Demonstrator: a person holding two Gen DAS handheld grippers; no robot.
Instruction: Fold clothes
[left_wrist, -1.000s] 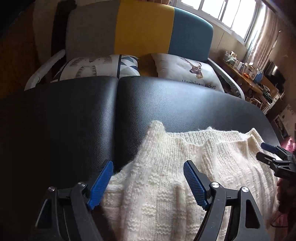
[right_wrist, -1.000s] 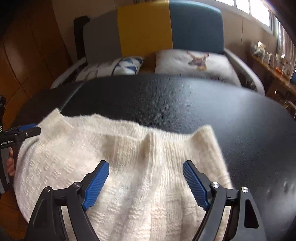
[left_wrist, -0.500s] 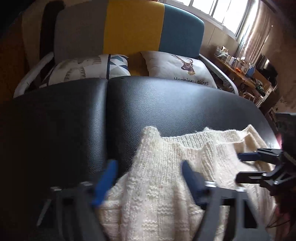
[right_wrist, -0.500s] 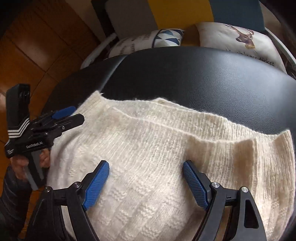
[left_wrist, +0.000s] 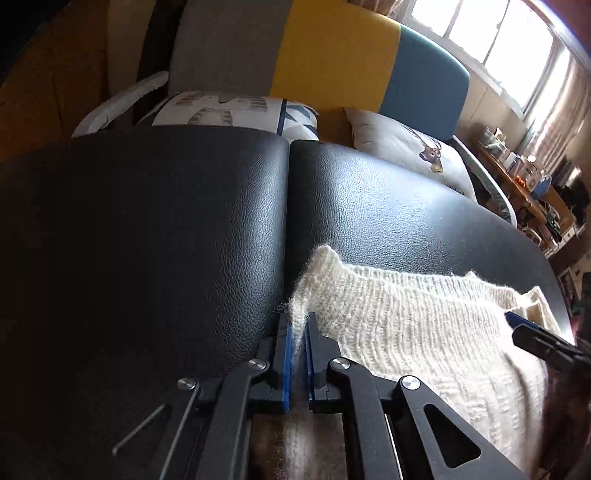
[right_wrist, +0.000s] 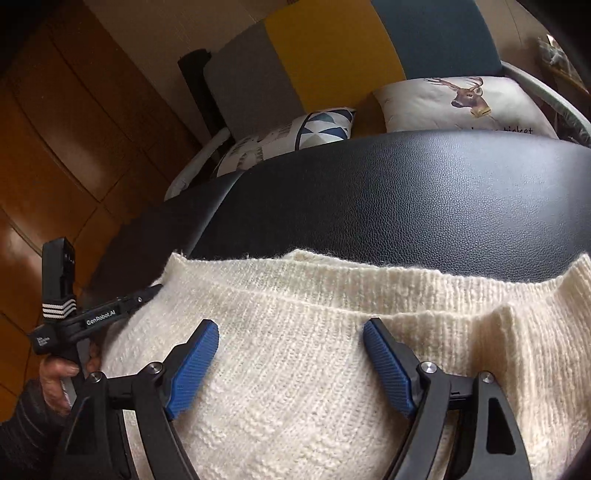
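A cream knitted sweater (left_wrist: 417, 325) lies on the black leather surface (left_wrist: 166, 229), its ribbed hem toward the far side. My left gripper (left_wrist: 298, 325) is shut on the sweater's left edge, with fuzzy knit pinched between the blue pads. In the right wrist view the same sweater (right_wrist: 314, 354) fills the lower half. My right gripper (right_wrist: 290, 339) hovers open over its middle, blue pads wide apart with nothing between them. The left gripper (right_wrist: 147, 293) shows there at the sweater's left corner, held by a hand (right_wrist: 59, 376). The right gripper's tip (left_wrist: 532, 336) shows at the left view's right edge.
Behind the black surface stands a sofa with grey, yellow and teal back panels (left_wrist: 332, 51) and two patterned cushions (right_wrist: 461, 103). A cluttered wooden shelf (left_wrist: 524, 184) sits at the far right under a window. A wooden wall (right_wrist: 55, 129) rises on the left.
My left gripper has shut on the sweater's left edge; it was open a second ago. The right gripper swung left over the sweater's middle and stayed open.
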